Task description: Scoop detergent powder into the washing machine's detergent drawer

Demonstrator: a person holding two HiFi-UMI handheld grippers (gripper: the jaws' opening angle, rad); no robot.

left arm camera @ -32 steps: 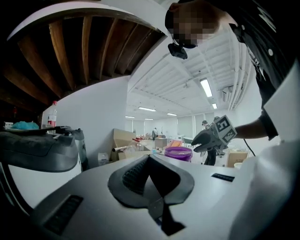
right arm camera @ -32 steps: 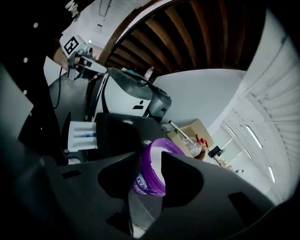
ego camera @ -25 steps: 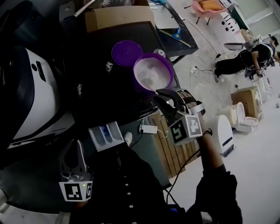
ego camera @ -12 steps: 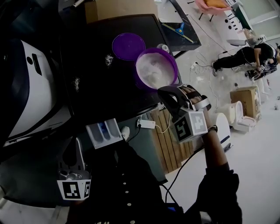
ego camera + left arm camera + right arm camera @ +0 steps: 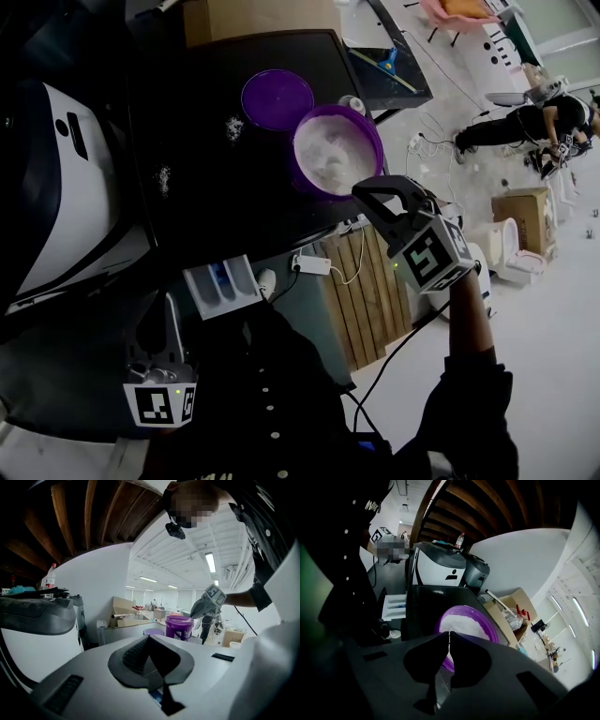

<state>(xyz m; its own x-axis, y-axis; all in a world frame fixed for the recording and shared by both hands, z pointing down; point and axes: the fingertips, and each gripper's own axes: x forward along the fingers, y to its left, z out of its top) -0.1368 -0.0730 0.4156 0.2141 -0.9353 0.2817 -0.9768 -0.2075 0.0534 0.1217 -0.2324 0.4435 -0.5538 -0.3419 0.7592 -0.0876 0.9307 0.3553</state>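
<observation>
The purple tub (image 5: 336,148) of white detergent powder stands open on the black top, and its purple lid (image 5: 277,98) lies just behind it. My right gripper (image 5: 364,192) hangs at the tub's near right rim, pointing down toward it. Its jaws have just been closing and are now shut, with nothing visible between them. In the right gripper view the gripper (image 5: 449,633) meets over the tub (image 5: 471,620). The white detergent drawer (image 5: 222,288) stands pulled out below the table's edge. My left gripper (image 5: 157,323) waits low beside it, shut and empty.
A white washing machine (image 5: 56,187) fills the left. Spilled powder specks (image 5: 232,128) dot the black top (image 5: 206,206). A cardboard box (image 5: 253,23) sits at the back. A white power strip (image 5: 314,265) and a wooden slat panel (image 5: 370,300) are below the edge. A person (image 5: 525,117) crouches far right.
My right gripper's jaws have gone from open to shut, and the gripper has rolled and shifted slightly right by the tub's rim. The left gripper has stayed put.
</observation>
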